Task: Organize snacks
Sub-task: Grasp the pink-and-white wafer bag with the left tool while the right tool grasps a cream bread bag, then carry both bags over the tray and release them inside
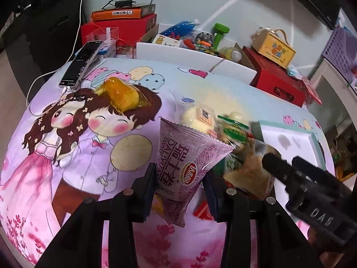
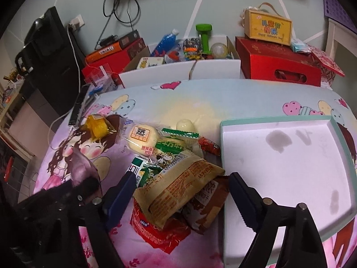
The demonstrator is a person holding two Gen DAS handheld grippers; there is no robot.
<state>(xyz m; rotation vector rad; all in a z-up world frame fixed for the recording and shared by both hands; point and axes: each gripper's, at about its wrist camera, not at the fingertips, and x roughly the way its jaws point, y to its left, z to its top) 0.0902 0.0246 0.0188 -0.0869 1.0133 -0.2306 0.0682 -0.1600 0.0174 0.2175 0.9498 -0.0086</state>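
On a bed sheet (image 2: pixel 223 102) printed with a cartoon couple and balloons, the left gripper (image 1: pixel 178 179) is clenched on a purple Swiss-roll snack packet (image 1: pixel 185 156), its two fingers pressing the wrapper from either side and holding it above the sheet. The right gripper (image 2: pixel 183 179) stands spread over a heap of snacks — a tan bread packet (image 2: pixel 178 183) lies between its blue pads, though neither pad presses on it. Under that packet sit a red packet (image 2: pixel 156 232) and a brown one (image 2: pixel 205 207); behind them lie a steamed-cake packet (image 2: pixel 142 140), a green-and-white milk-candy wrapper (image 2: pixel 171 147) and a small red sachet (image 2: pixel 209 145). An orange-wrapped snack (image 2: pixel 98 129) rests apart from the heap, on the cartoon girl's hair. Just beside the pile, to its right in the right wrist view, lies a shallow white box lid with a mint-green rim (image 2: pixel 276 119) — its floor bears a few grey stains. At the sheet's far edge a smartphone (image 1: pixel 81 63) is propped with a white cable running from it, and beyond stand a white carton of oddments (image 2: pixel 183 71), red gift boxes (image 2: pixel 279 67) and a yellow carry-box (image 2: pixel 267 28).
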